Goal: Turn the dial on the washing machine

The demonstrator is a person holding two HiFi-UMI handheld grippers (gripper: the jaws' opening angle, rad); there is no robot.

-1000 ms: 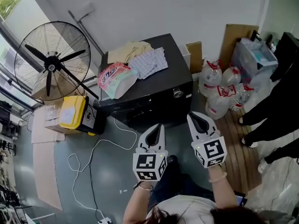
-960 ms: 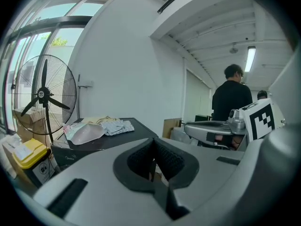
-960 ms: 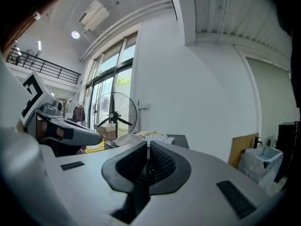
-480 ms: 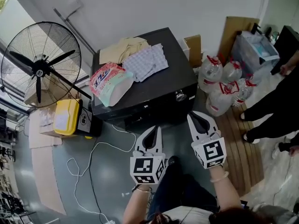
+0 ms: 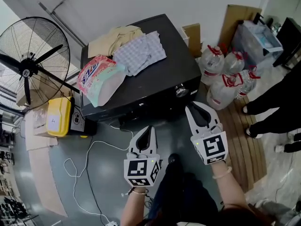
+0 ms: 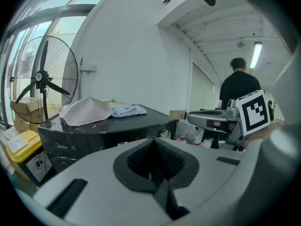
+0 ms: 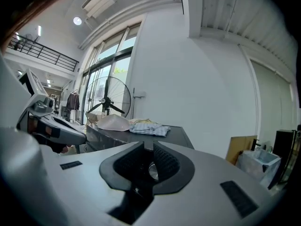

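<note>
Parting a crack in the last moment, the jaws of the right gripper (image 5: 192,107) stand slightly spread with nothing between them, while those of the left gripper (image 5: 149,127) are pressed together, empty. Both grippers have dropped lower since a second ago. Just ahead of the right tips, untouched, sits the dial (image 5: 182,91) — at the right end of the washing machine (image 5: 155,74) front.

Washing machine (image 5: 175,66) top, folded cloths (image 5: 139,53), pink bag (image 5: 100,82)

Black washing machine (image 5: 162,76), silver dial (image 5: 182,91) at its front right corner
</note>
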